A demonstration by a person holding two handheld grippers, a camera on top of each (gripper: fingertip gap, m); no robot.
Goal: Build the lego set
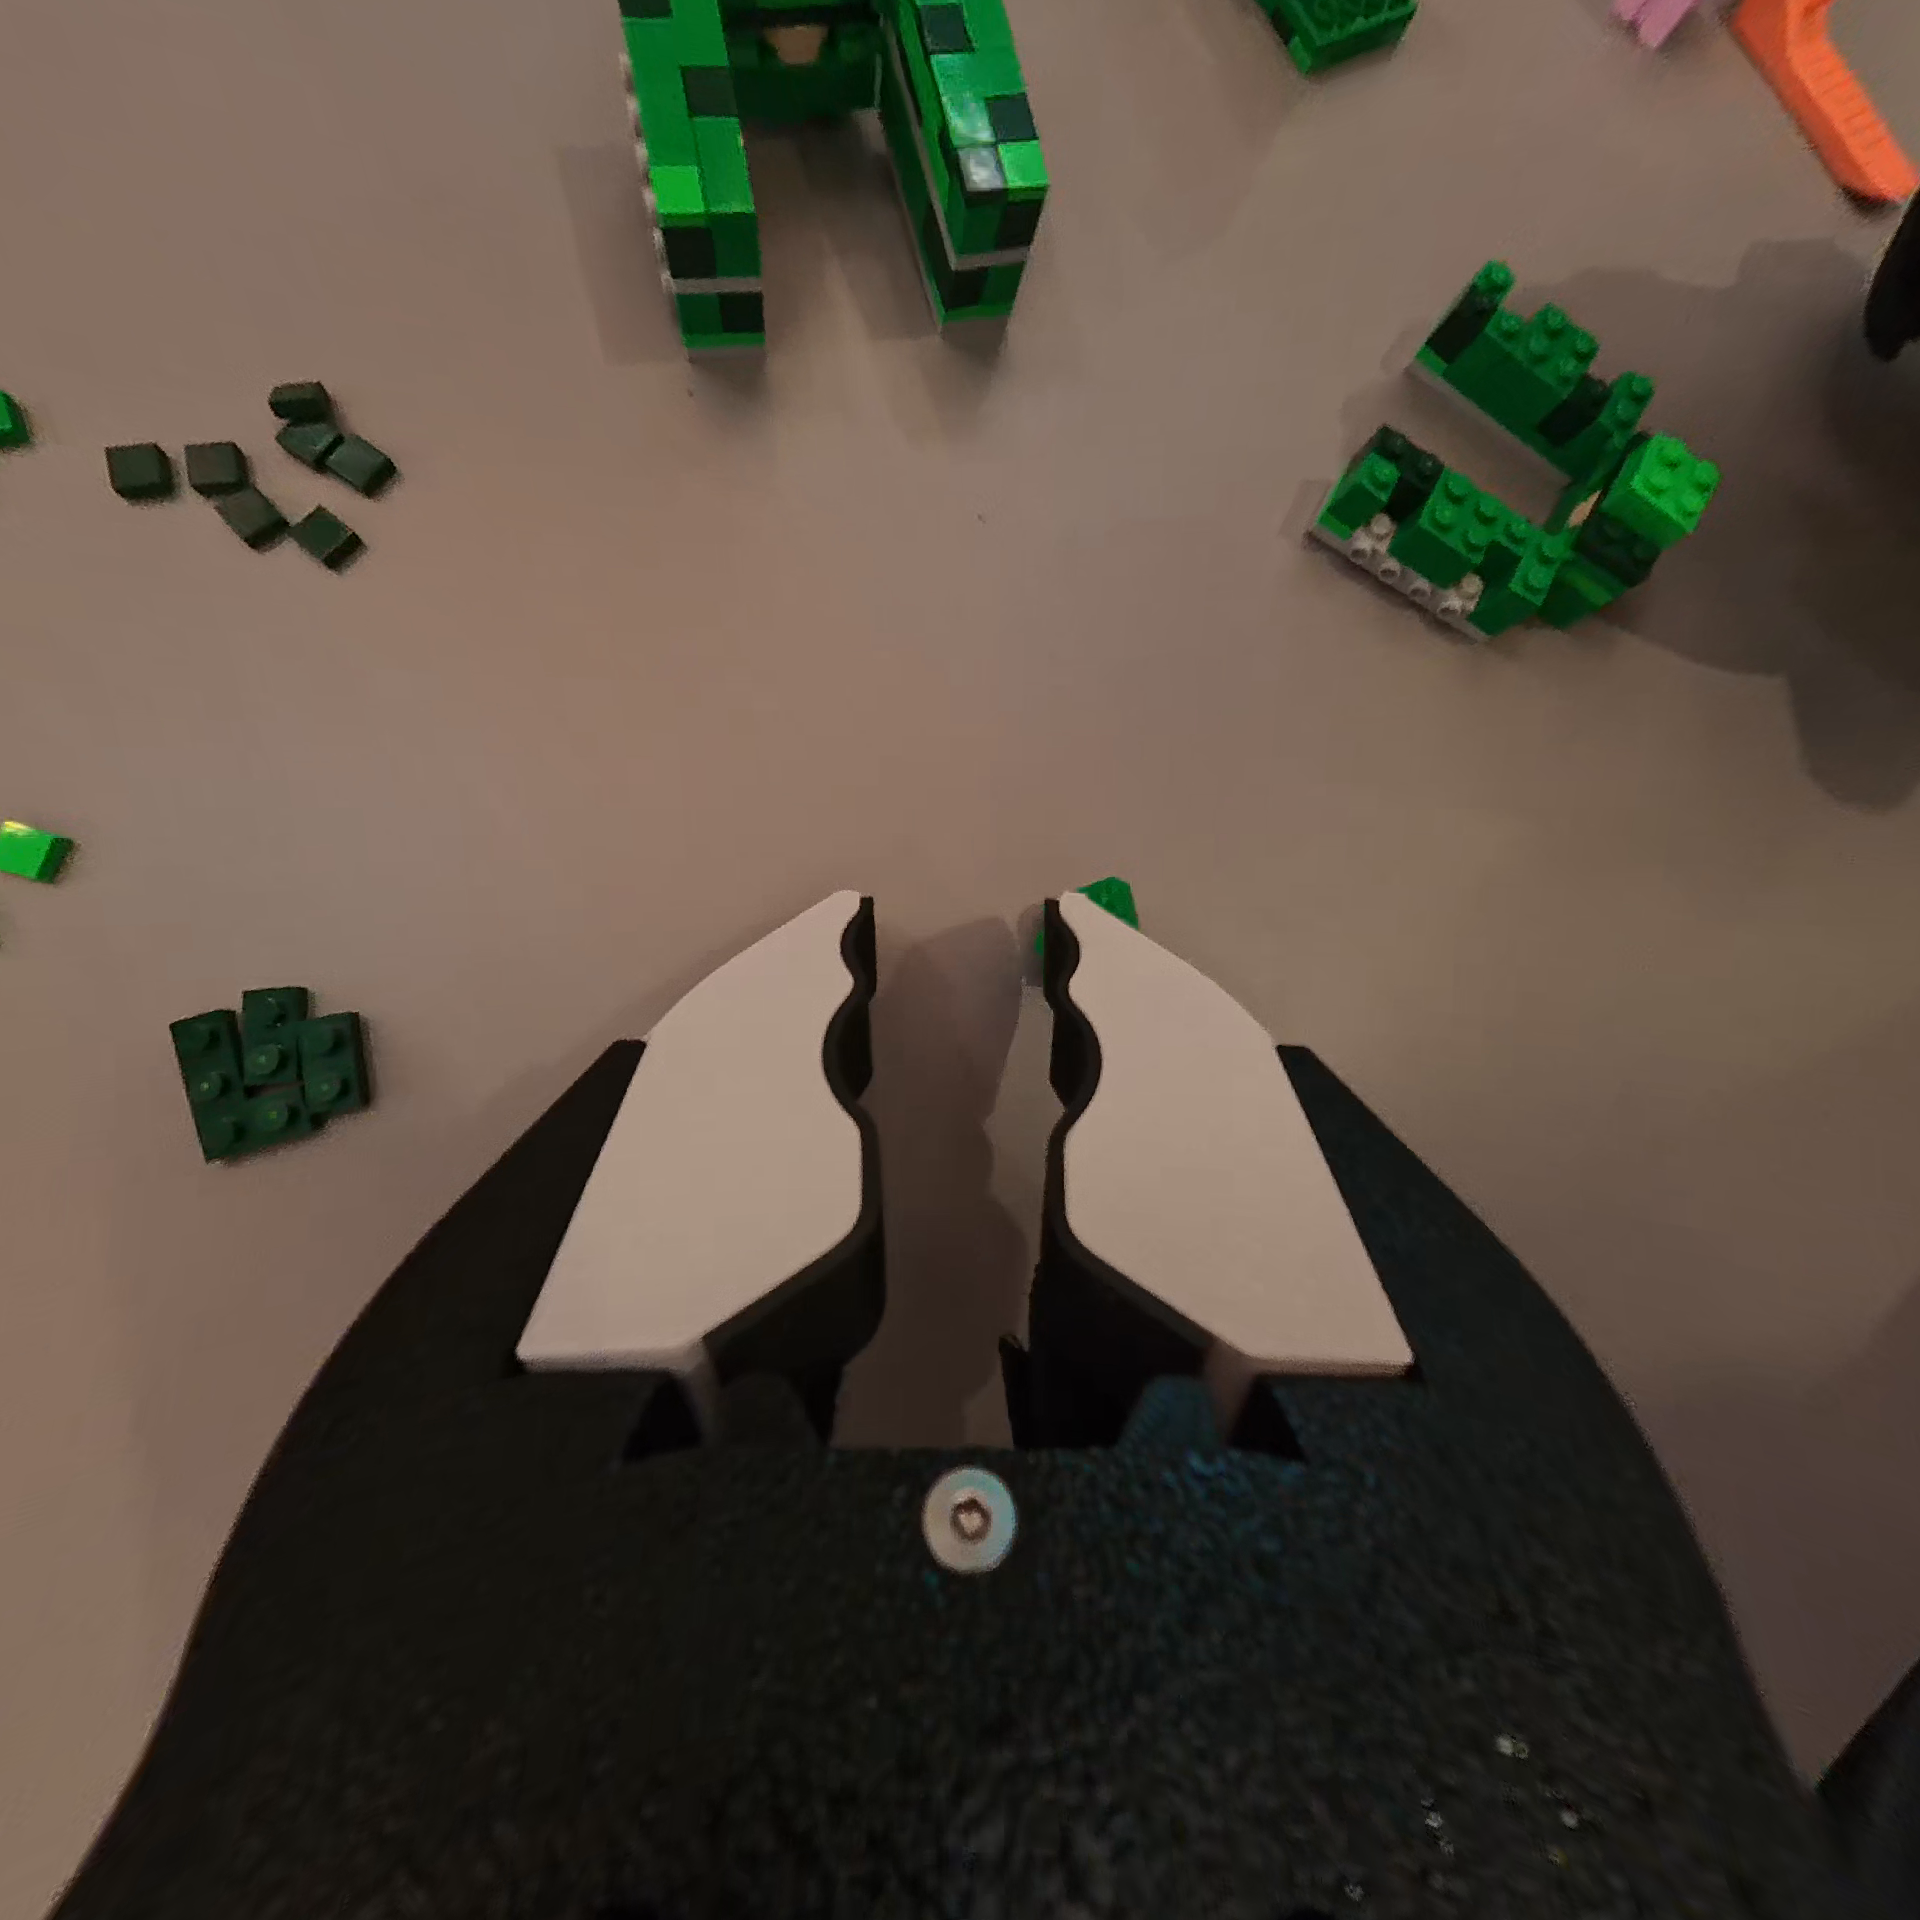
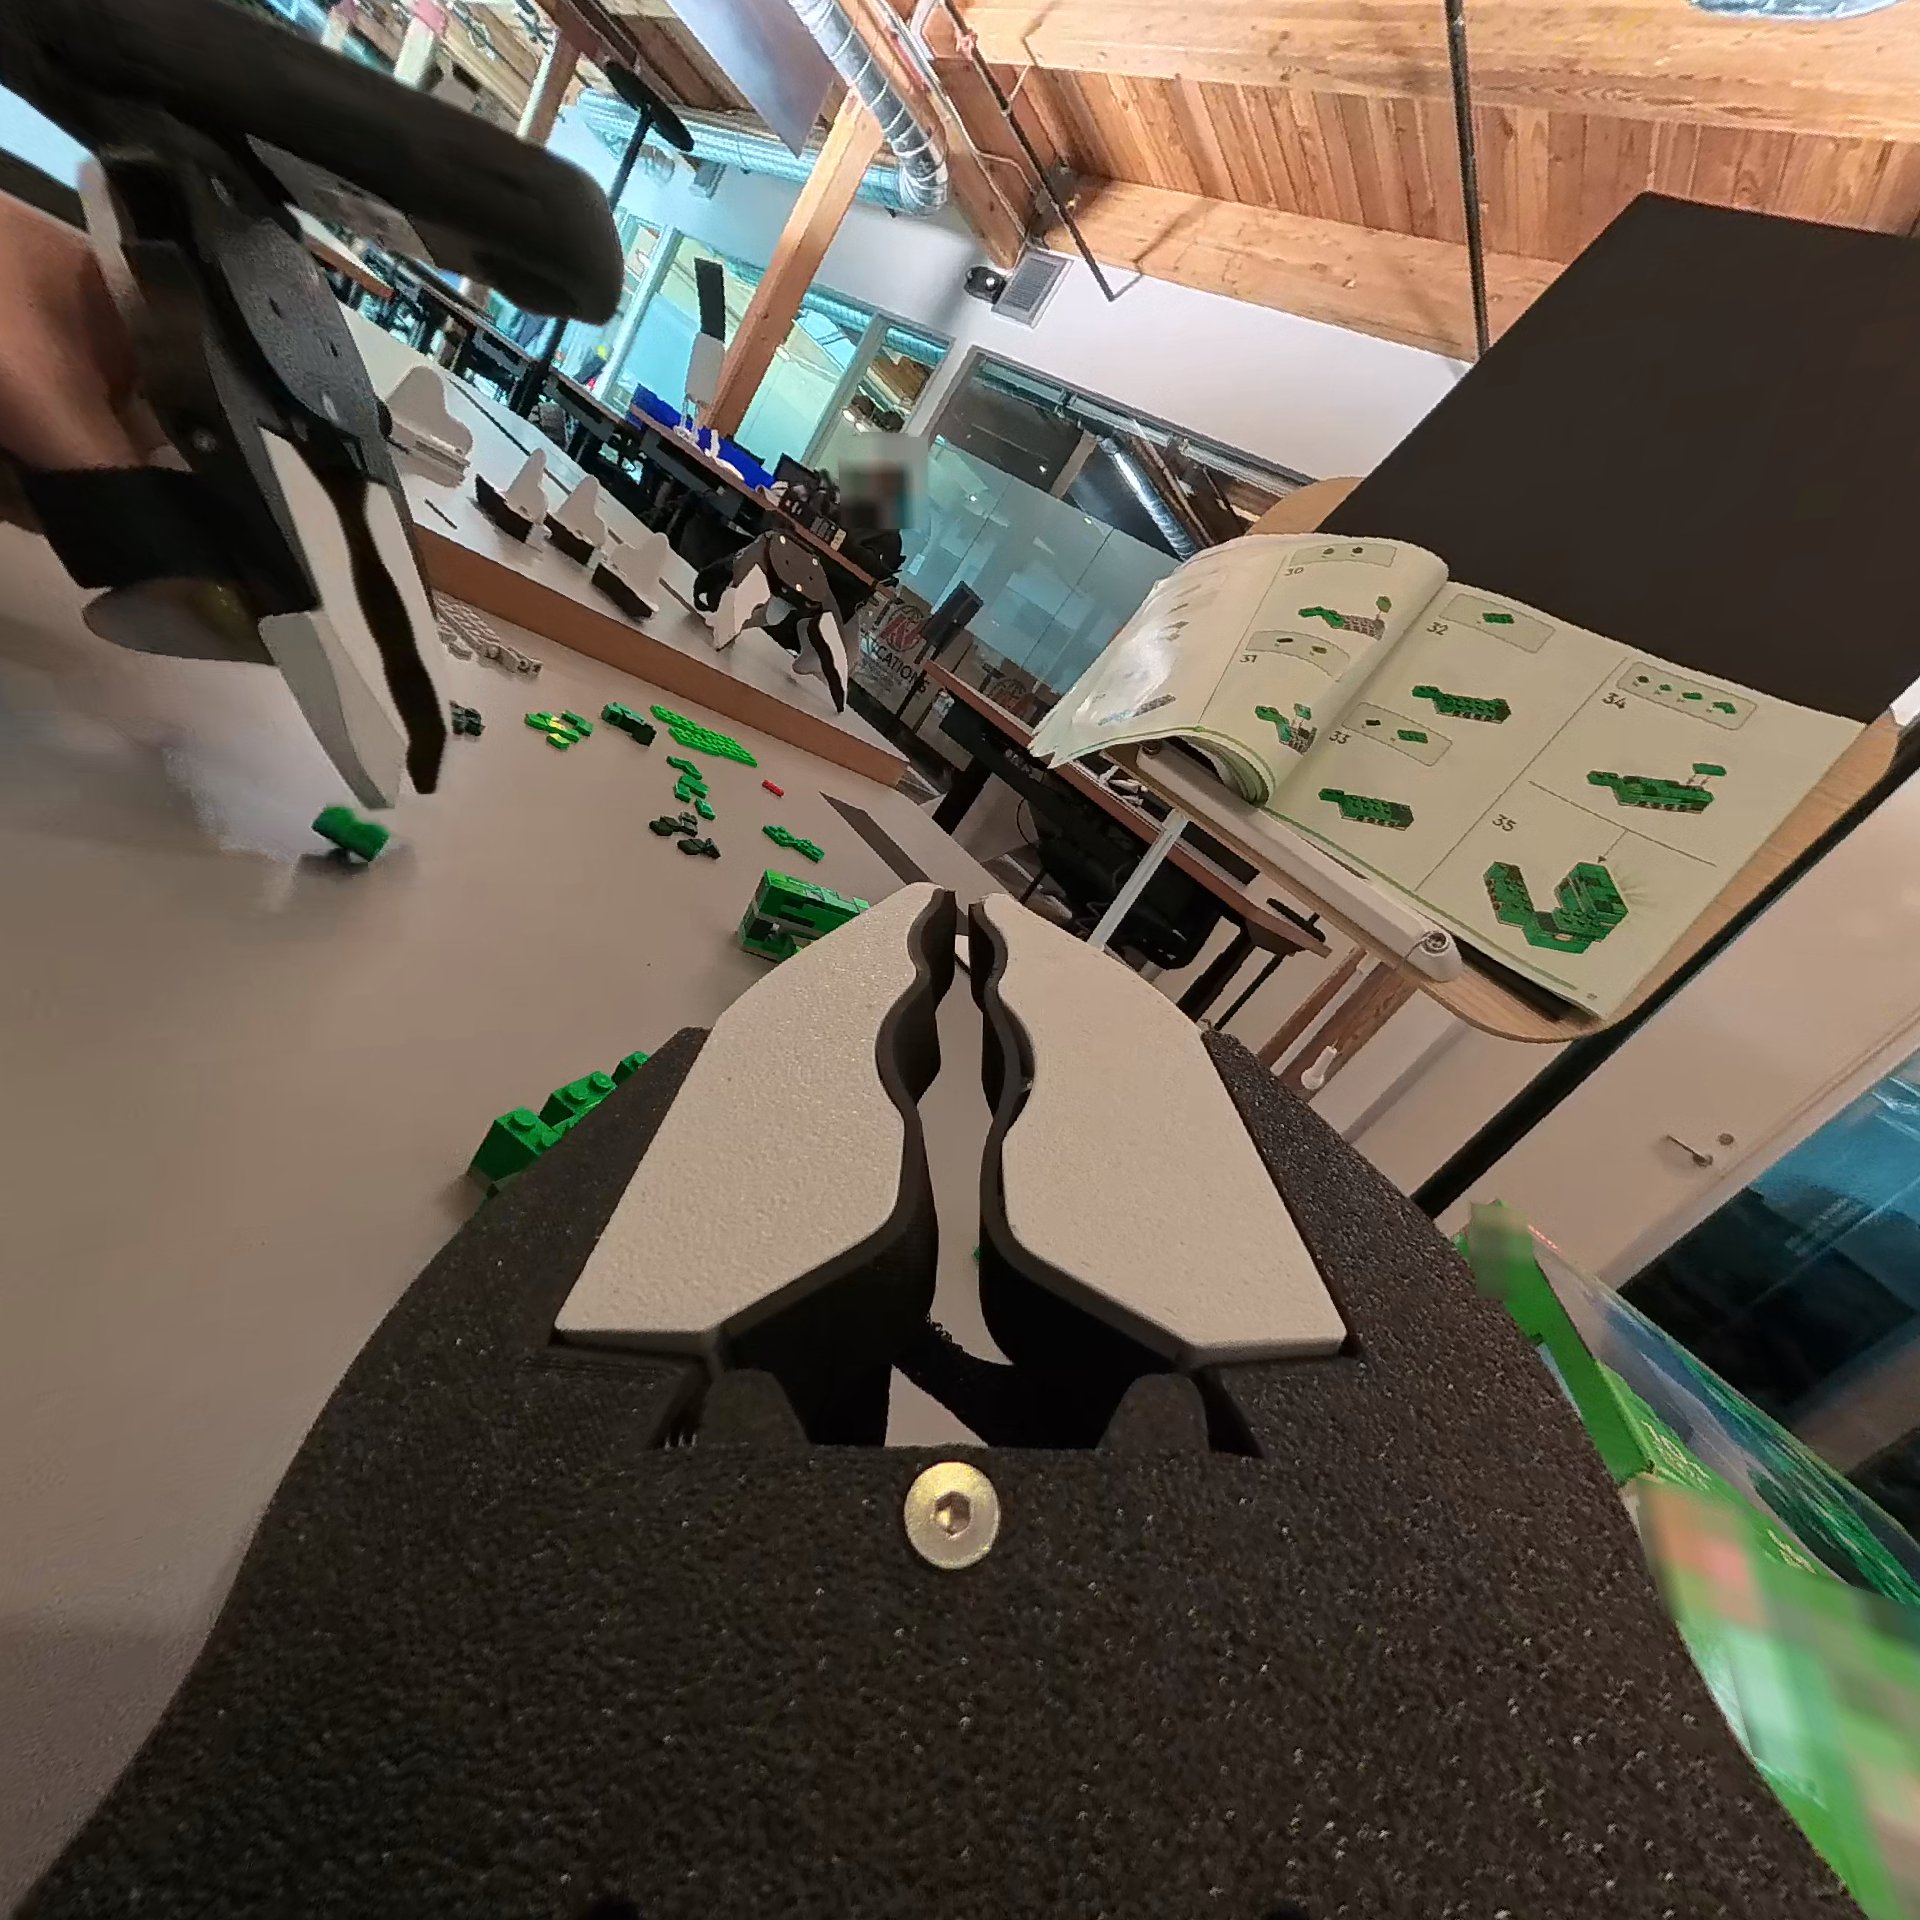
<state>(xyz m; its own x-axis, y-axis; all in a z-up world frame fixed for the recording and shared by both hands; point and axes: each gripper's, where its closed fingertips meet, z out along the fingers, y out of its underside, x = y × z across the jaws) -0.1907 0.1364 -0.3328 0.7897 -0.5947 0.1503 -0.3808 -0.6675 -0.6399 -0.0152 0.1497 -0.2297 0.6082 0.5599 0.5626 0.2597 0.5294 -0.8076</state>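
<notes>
The surface (image 1: 1039, 665), grey and matte, carries every part of the lego set. Largest on it is the tall green assembly (image 1: 831, 166), two blocky columns joined at the far end, lying at the top of the left wrist view. Next in size is the U-shaped studded assembly (image 1: 1507, 468) to its right, on a grey base. It resembles the last figure on the open instruction booklet (image 2: 1455, 748), so the build appears to stand partway through, with the sub-assemblies made but not yet joined. Loose stock remains: a cluster of dark green studded plates (image 1: 270, 1070), a scatter of dark green smooth tiles (image 1: 249, 468), and single bright green pieces near the left edge.

The left tool (image 1: 961, 920) points down at the surface with a clear gap between its tips and nothing in that gap. A small bright green brick (image 1: 1107, 899) lies on the surface just beyond its right fingertip; it is judged to be the next piece to pick up. The right tool (image 2: 961, 904) is raised and tilted away from the work, its tips nearly closed with only a thin slit between them, and it holds nothing.

Only the right wrist view shows the booklet propped on its stand, the green box (image 2: 1766, 1558) at lower right, and the left tool from the side, poised just above the small brick. Only the left wrist view shows the full plan layout of the assemblies and the orange separator tool (image 1: 1829, 114).
</notes>
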